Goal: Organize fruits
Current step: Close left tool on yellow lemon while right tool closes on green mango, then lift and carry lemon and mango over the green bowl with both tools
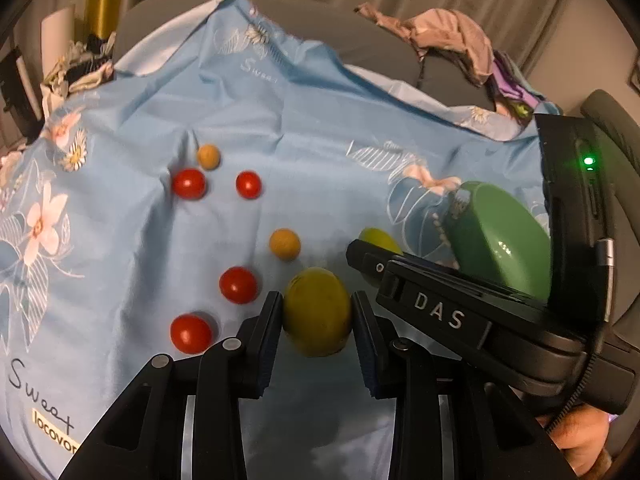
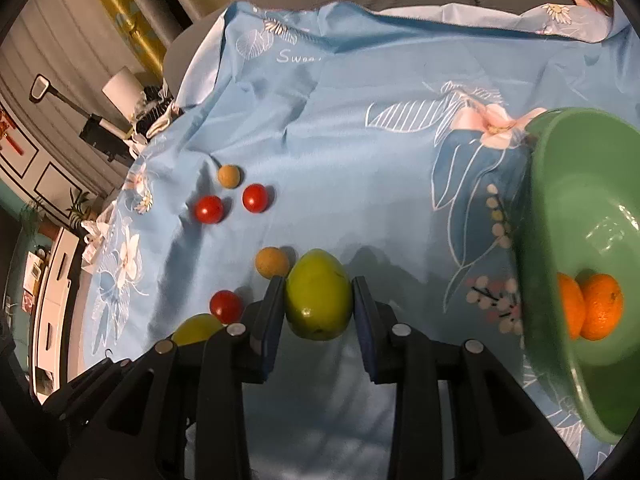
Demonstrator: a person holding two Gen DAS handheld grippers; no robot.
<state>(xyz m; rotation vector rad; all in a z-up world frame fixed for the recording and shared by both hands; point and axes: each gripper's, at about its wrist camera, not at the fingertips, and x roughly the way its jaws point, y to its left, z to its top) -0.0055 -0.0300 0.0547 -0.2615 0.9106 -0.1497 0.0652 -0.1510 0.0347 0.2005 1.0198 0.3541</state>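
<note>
- The left wrist camera sits just behind the left tongs (image 1: 316, 312), tilted down and forward, close above the blue floral cloth (image 1: 280, 120); the right tongs' black body crosses its right side.
- The right wrist camera sits just behind the right tongs (image 2: 319, 298), tilted down likewise and just as close, with the green bowl (image 2: 560, 208) at its right edge.
- Both views share the cloth, the scattered red tomatoes (image 1: 239, 285) and the bowl.

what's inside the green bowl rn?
In the right wrist view the green bowl holds one orange fruit, with what looks like its reflection on the glossy wall beside it. The bowl's right part is cut off by the picture edge, so anything further in there can't be seen.
</note>
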